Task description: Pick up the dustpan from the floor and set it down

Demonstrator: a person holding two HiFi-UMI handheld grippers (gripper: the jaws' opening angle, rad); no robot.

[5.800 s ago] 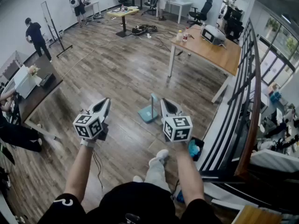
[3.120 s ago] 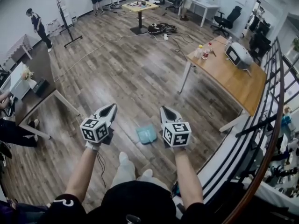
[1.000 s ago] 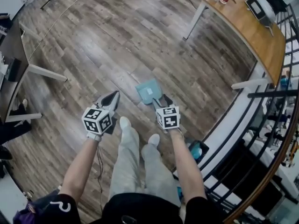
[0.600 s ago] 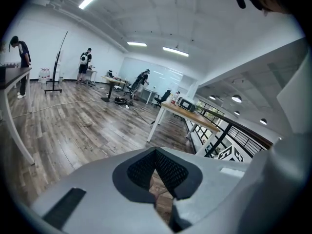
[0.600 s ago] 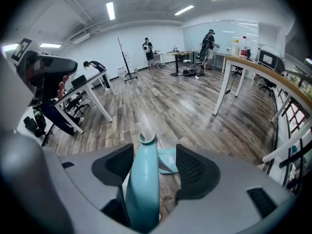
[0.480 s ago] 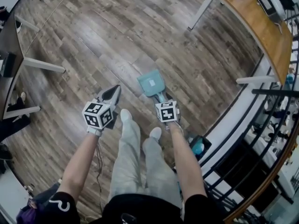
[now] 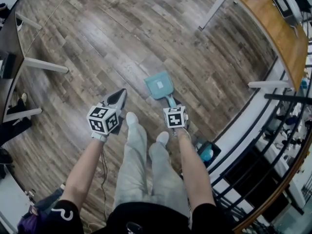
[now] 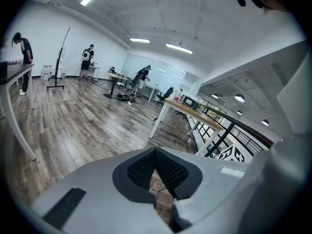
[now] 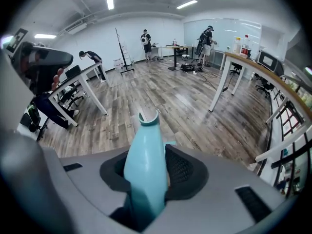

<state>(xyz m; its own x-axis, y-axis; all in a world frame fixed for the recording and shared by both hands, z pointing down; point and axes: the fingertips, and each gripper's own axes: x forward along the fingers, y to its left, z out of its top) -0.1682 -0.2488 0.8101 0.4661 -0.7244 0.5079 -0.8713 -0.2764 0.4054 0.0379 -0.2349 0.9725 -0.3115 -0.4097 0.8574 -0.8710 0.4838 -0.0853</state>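
Closing on the handle of the teal dustpan (image 7: 159, 86), the right gripper (image 7: 171, 104) points steeply down at the wooden floor (image 7: 97, 43). In the right gripper view, the dustpan (image 9: 146, 167) handle fills the gap between the two dark pads, and the right gripper (image 9: 146, 152) jaws bear against it on both sides. The dustpan lies flat on the floor, with its pan end away from the person and its handle towards the person's feet. It sits just ahead of the right shoe (image 7: 162, 138) and to the right of the left shoe (image 7: 130, 118). The left gripper (image 7: 119, 94) is held above the floor, to the left of the left shoe and well apart from the dustpan. In the left gripper view, the left gripper (image 8: 156, 152) jaws are closed tip to tip, with nothing between them; only floor shows through the narrow gap below the tips. A wooden surface (image 7: 273, 28) on white legs stands at the upper right of the head view. A dark railing (image 7: 273, 130) runs along the right side of the head view.
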